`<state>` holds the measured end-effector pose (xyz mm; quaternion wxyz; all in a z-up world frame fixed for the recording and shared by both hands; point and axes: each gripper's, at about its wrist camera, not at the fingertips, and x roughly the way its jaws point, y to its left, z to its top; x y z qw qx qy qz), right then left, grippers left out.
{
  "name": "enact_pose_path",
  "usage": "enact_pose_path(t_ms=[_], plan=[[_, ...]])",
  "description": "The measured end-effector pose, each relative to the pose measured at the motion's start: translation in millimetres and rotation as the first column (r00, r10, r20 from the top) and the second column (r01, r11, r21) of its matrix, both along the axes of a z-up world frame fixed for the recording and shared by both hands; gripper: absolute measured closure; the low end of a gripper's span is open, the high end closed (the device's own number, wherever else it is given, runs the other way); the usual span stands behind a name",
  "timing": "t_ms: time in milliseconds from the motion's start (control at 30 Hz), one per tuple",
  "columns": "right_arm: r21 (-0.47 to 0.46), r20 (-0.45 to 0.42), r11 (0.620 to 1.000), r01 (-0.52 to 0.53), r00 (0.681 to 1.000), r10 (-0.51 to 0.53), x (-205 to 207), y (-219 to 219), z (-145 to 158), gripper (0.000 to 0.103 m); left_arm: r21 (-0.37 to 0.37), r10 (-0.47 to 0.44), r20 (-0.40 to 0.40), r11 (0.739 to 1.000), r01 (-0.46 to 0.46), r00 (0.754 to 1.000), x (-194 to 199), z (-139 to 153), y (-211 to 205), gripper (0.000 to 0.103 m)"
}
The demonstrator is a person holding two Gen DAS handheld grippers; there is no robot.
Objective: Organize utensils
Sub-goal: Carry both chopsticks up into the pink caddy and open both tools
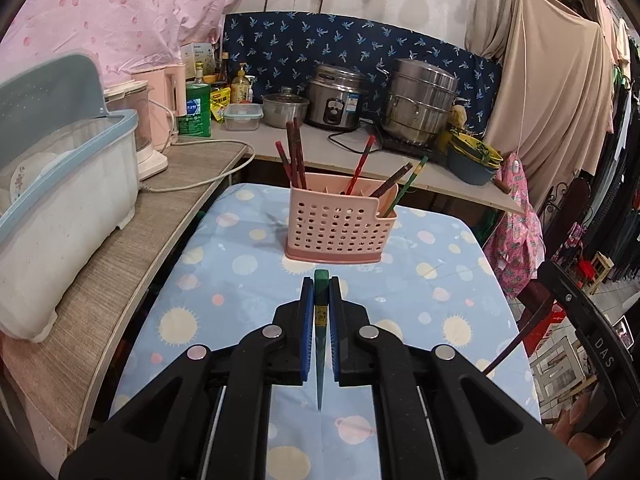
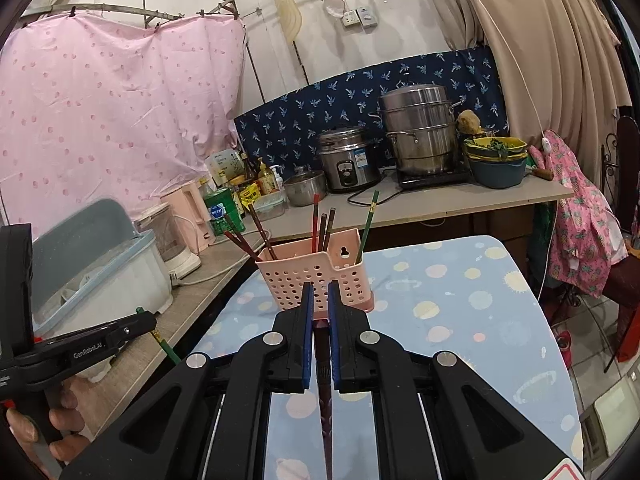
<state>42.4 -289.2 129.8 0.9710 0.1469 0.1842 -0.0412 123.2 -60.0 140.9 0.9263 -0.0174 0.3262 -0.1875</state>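
- The left gripper (image 1: 321, 286) sits low in the middle of the left wrist view. Its two jaws are pressed onto a green chopstick (image 1: 321, 344). The stick's flat green end pokes out just past the blue pads (image 1: 307, 320), and its thin point hangs down toward the bottom of the frame.
- The right gripper (image 2: 320, 292) sits low in the middle of the right wrist view. Its jaws are closed tight on a dark chopstick (image 2: 322, 364). Only a thin dark strip of it shows between the pads.
- In the right wrist view the left gripper (image 2: 136, 320) also shows at the lower left, with a hand (image 2: 60, 424) holding its handle. The green chopstick (image 2: 166, 346) sticks out below it, slanting down.
- A pink basket with holes (image 1: 340, 226) stands upright on the table, in the middle of the left wrist view. In the right wrist view the basket (image 2: 316, 274) is just above the right gripper's tips.
- Many chopsticks (image 1: 295, 152) already stand in the basket. They are brown and red, and one green one (image 1: 406, 188) leans at the right end.
- The table has a blue cloth with suns and planets (image 1: 440, 280). No loose utensils show on the parts of it that can be seen.
- At the left is a white dish box with a blue rim (image 1: 72, 200). It sits on a grey counter (image 1: 132, 256).
- Farther back are a rice cooker (image 1: 334, 98) and a tall steel pot (image 1: 420, 100), upper middle of the frame.
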Motion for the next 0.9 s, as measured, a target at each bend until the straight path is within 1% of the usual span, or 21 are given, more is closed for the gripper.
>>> enact_pose_path(t_ms=[300, 467, 600, 700, 800, 900], plan=[[0.029, -0.009, 0.999, -0.013, 1.000, 0.013, 14, -10, 2, 0.096, 0.001, -0.009, 0.009, 1.000, 0.009, 1.000, 18, 13, -7, 0.096], [0.037, -0.003, 0.999, -0.029, 1.000, 0.029, 31, -14, 13, 0.096, -0.006, -0.012, 0.034, 1.000, 0.013, 0.999, 33, 30, -11, 0.096], [0.036, 0.024, 0.998, -0.046, 0.999, 0.045, 52, -15, 34, 0.096, -0.024, -0.001, 0.061, 1.000, 0.003, 0.998, 54, 54, -17, 0.096], [0.036, 0.059, 0.998, -0.054, 0.997, 0.052, 73, -18, 57, 0.096, -0.039, 0.013, 0.097, 0.999, -0.009, 0.995, 73, 78, -21, 0.096], [0.024, 0.093, 0.998, -0.052, 0.994, 0.049, 98, -22, 79, 0.096, -0.052, 0.032, 0.138, 0.998, -0.025, 0.990, 91, 100, -26, 0.096], [0.021, 0.122, 0.998, -0.052, 0.991, 0.049, 125, -25, 99, 0.096, -0.078, 0.046, 0.163, 0.996, -0.033, 0.986, 113, 119, -31, 0.096]])
